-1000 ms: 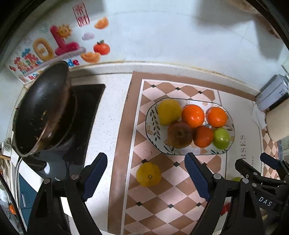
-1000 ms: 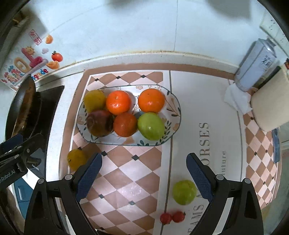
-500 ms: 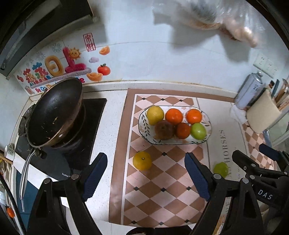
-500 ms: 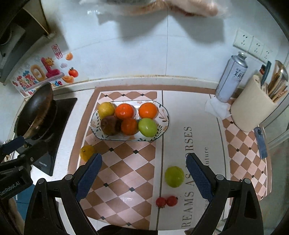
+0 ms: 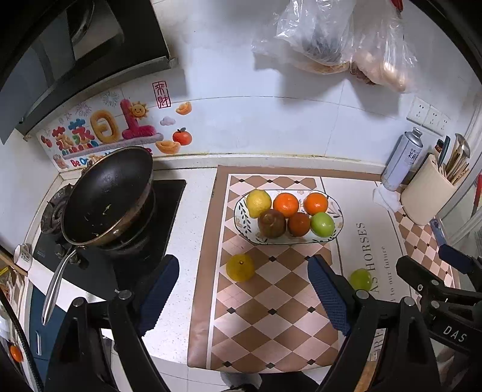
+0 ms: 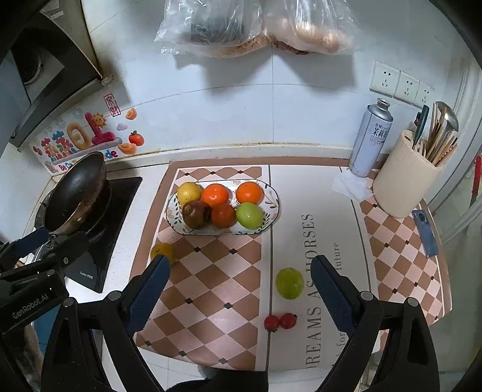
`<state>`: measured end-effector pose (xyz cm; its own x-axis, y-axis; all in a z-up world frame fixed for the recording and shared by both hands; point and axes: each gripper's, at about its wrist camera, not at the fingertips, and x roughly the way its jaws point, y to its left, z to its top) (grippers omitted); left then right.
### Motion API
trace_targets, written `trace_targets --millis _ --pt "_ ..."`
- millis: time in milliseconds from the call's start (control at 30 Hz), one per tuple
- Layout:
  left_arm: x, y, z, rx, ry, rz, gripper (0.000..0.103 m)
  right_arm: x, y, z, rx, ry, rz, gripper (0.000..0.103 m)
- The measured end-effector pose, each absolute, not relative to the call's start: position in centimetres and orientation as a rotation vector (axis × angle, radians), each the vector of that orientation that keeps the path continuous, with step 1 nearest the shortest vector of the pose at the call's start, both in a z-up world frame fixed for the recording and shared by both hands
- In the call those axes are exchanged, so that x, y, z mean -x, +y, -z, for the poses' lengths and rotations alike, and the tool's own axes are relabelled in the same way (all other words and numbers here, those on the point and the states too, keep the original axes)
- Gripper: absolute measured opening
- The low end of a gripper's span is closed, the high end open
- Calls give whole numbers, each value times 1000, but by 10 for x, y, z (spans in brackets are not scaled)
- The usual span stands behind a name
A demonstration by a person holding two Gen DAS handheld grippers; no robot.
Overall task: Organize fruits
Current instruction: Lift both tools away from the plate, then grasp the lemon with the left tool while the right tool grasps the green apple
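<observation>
An oval patterned plate (image 5: 241,211) (image 6: 272,205) on the checkered mat holds several fruits: a lemon, two oranges, a dark red fruit, a red-orange fruit and a green apple. A loose yellow fruit (image 5: 240,267) (image 6: 162,251) lies in front of the plate's left end. A loose green fruit (image 6: 289,282) (image 5: 360,279) lies to the right, with two small red fruits (image 6: 280,321) near the counter edge. My left gripper (image 5: 242,297) is open and empty, high above the mat. My right gripper (image 6: 239,297) is open and empty too.
A black wok (image 5: 105,196) sits on the stove at left. A spray can (image 6: 372,138), a utensil holder (image 6: 405,181), a tissue (image 6: 349,187) and a phone (image 6: 424,230) stand at right. Plastic bags (image 6: 256,27) hang on the wall above.
Both grippers have risen and pulled back from the counter, so the plate and loose fruits look smaller and more of the wall shows. No fruit has moved.
</observation>
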<state>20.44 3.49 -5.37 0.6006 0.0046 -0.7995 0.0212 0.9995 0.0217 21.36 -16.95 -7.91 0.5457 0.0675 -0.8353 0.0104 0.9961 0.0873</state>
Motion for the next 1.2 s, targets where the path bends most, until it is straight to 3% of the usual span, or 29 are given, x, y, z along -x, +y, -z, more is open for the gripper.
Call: trace_targets --millis 400,433,467,500,867,1200 --pt "-212 38 64 3 956 5 88 -227 -187 95 -207 1032 -57 97" --pt "-216 39 70 5 968 -3 90 -230 -195 103 -227 1051 -43 97" --pt "-222 42 76 8 986 -16 100 -234 -203 113 -247 1075 -29 97" --pt "-226 43 82 11 998 -24 102 -237 -209 121 -260 1093 -22 97" --pt "-266 59 180 16 1237 -114 102 -253 -274 272 -447 1377 81 97" --pt "-317 63 239 42 1383 -142 102 -285 -277 333 -474 1466 86 91"
